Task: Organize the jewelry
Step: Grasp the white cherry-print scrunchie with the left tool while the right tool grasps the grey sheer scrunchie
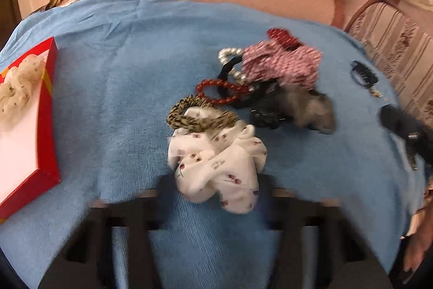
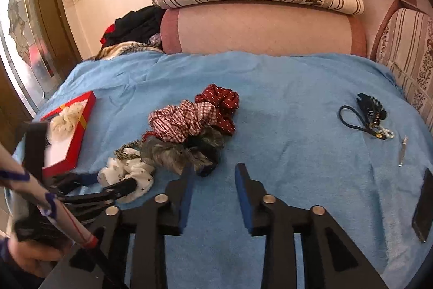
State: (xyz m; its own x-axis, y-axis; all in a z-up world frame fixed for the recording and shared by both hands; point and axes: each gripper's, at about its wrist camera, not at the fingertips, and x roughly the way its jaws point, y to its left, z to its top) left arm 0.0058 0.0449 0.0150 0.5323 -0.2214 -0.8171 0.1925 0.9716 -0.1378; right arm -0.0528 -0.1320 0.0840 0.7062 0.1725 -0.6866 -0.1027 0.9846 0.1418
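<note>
White cherry-print scrunchie (image 1: 216, 167) sits right between the left gripper (image 1: 213, 197) fingers.
Jaws narrowed onto it; right gripper (image 2: 213, 178) hangs open, empty, farther off.

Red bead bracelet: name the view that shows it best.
Left wrist view: the red bead bracelet lies as an open loop beside the leopard scrunchie. The right wrist view shows only a sliver behind the checked scrunchie.

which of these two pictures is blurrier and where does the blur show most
Left wrist view: blurrier, smeared most along the bottom, at the left tool around the white cherry-print scrunchie. Right wrist view: mostly sharp, right tool crisp; both bow the blue blanket at the edges.
</note>
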